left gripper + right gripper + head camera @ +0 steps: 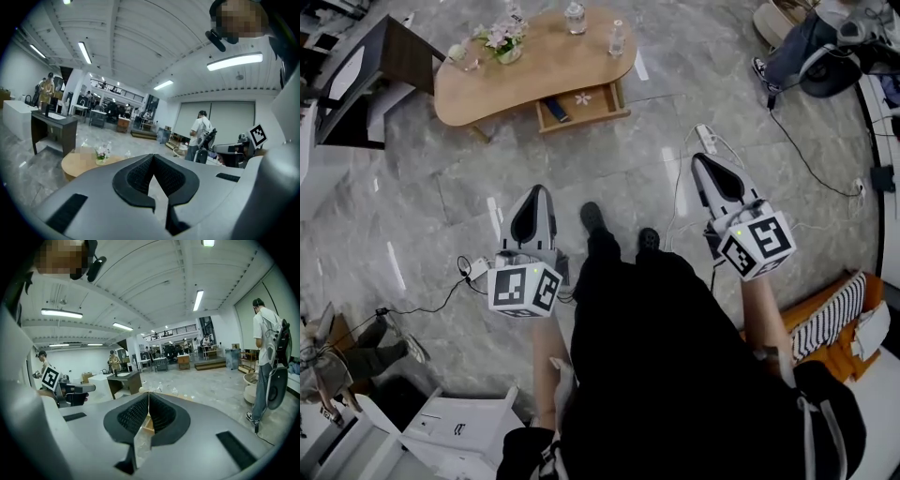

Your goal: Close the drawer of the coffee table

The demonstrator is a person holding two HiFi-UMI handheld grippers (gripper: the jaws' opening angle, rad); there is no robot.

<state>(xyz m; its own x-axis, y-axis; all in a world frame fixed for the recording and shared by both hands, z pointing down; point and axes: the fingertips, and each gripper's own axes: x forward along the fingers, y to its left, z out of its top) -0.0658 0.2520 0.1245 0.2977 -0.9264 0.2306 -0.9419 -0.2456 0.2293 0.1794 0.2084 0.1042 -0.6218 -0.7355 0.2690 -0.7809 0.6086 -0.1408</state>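
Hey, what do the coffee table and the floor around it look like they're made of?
Coffee table: likely wood or wood-look laminate, matte; even light tan top, matching its open drawer. Floor: polished stone or marble-look tile; grey with pale veining, seam lines and bright glossy streaks. The exact material is uncertain.

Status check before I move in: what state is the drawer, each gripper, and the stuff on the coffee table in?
drawer: open, pulled out from under the coffee table, small items inside.
left gripper: shut, empty, short of the table.
right gripper: shut, empty, short of the table.
bottles: upright on the tabletop.
flower vase: upright on the tabletop.
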